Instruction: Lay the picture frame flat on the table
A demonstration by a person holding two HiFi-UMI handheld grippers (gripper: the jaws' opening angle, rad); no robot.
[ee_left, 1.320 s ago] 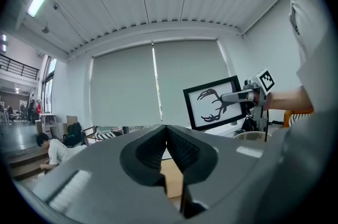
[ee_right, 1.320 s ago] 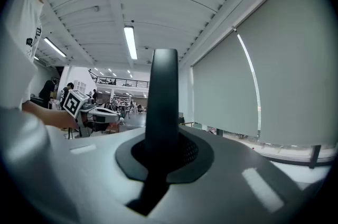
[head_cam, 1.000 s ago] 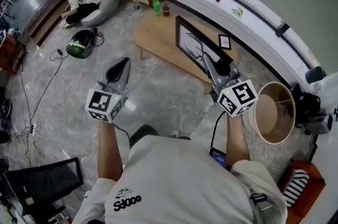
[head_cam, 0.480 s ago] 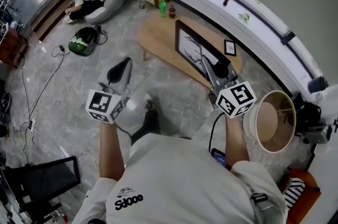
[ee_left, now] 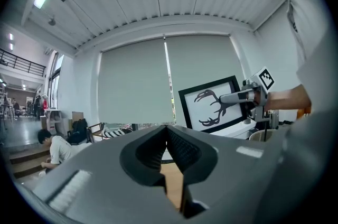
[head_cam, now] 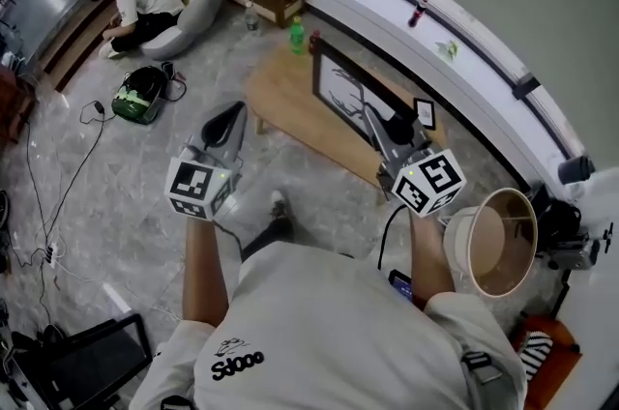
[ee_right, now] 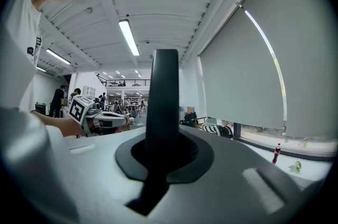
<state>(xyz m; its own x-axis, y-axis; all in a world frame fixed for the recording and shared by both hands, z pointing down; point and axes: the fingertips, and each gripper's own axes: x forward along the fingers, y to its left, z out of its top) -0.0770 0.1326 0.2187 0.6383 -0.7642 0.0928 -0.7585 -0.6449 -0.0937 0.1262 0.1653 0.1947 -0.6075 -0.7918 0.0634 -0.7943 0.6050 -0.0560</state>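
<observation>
At the left, the left tool (head_cam: 228,120) is held out level in front of the person. Its jaws are pressed together at the tips and carry nothing; it is well apart from the frame. Beyond it lies the low wooden tabletop (head_cam: 279,97), whose near part is bare.

To the right of this, the picture frame (head_cam: 340,87) stands upright on its long edge over the far side of the tabletop. It has a black border and a white sheet with a dark antler drawing. Whether its lower edge touches the wood I cannot tell.

At the right, the right tool (head_cam: 379,123) is clenched on the near end of the frame; in the right gripper view the dark border stands straight up between its jaws.

I judge the frame to be stiff and flat, rather light for its size, and probably glazed, so fragile. Held at one end only, such a wide panel will want to swing, and the smooth narrow border may slip. A second hold by the left tool on the opposite end, on the border and not on the front face, would steady it for lowering.
</observation>
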